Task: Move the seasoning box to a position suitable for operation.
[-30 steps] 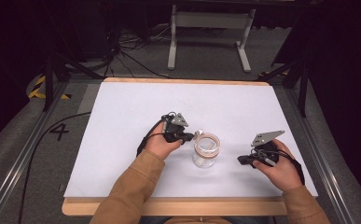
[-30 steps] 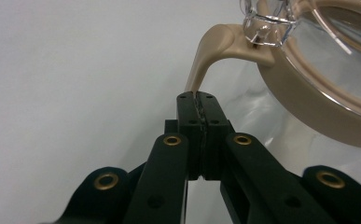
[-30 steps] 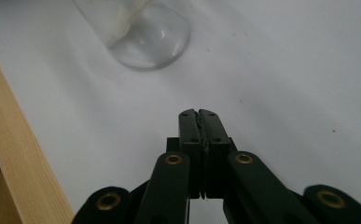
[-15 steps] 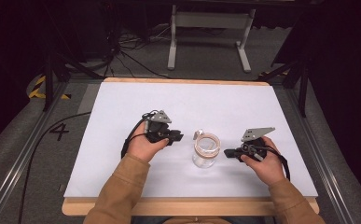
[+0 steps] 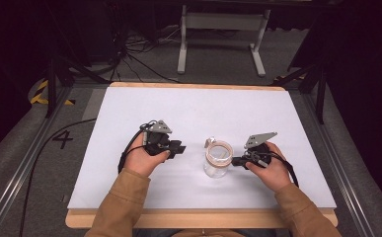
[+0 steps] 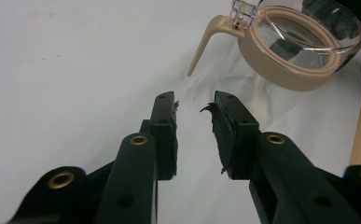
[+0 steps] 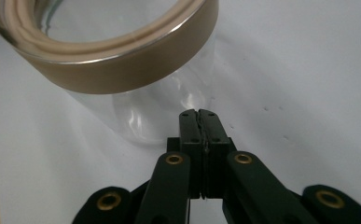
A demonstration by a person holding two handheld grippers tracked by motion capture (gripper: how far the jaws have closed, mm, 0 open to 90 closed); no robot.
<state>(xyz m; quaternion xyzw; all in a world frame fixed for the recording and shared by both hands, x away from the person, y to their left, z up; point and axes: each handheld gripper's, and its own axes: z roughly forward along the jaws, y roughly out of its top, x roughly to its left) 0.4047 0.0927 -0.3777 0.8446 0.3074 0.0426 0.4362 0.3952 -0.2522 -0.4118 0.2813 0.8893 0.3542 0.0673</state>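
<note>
High view: a clear glass jar [image 5: 217, 159] with a tan lid ring stands upright on the white table [image 5: 193, 108], near the table's near edge and a little right of centre. Your left gripper [image 5: 174, 148] lies to the jar's left, apart from it, jaws pointing toward it. Your right gripper [image 5: 237, 161] sits just beside the jar's right side; whether its tips touch the glass cannot be told here.

Left gripper view: your jaws have just been opening and stand partly apart with nothing between them. The jar [image 6: 299, 46] sits farther off, to the upper right, with its tan clasp lever [image 6: 211, 35] hanging down beside the ring.

Right gripper view: your jaws are pressed fully together, holding nothing. Their tips lie just beside the jar's [image 7: 136, 70] glass wall, below the tan ring.
</note>
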